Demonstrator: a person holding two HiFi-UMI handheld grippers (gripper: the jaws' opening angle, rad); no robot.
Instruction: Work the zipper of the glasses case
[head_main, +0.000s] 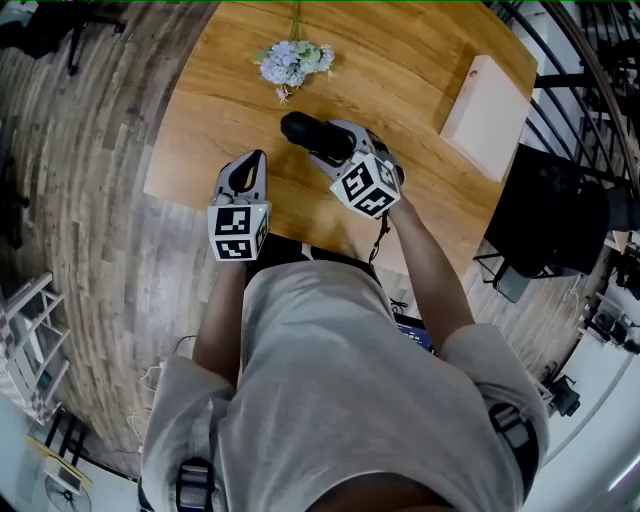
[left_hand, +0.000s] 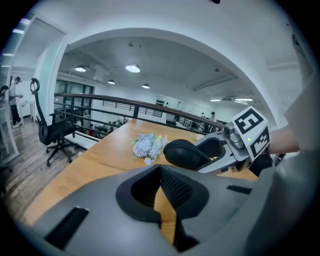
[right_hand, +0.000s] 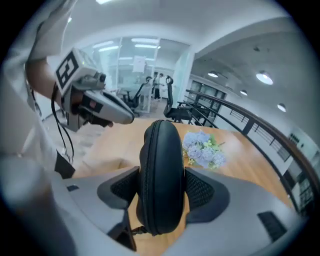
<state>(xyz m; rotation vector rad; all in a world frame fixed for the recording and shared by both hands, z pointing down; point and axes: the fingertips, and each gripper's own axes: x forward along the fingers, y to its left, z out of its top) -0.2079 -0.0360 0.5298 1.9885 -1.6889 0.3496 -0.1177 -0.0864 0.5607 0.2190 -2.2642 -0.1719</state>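
At the left of the head view, your left gripper (head_main: 248, 165) is clenched, its pads pressed together on themselves, and it sits just beside the glasses case without touching it. Above it and a little further right, a small bunch of pale flowers (head_main: 293, 62) lies on the wooden table (head_main: 400, 70), near the case's far end but clear of it. The glasses case (head_main: 303, 130) is at the centre of that view, held over the table. Its long axis runs from upper left to lower right, with the free rounded end pointing to the upper left, toward the flowers. Your right gripper (head_main: 325, 140) grasps the case across its narrow width. In the right gripper view the case (right_hand: 160, 175) stands on edge between the pads and runs straight up the frame, away from the camera. There the zipper seam runs along its left edge and a small tab hangs at the near end. Further right, a flat white block (head_main: 487, 115) lies at the table's edge, well apart from the case, and a black chair (head_main: 555, 215) stands beyond it.
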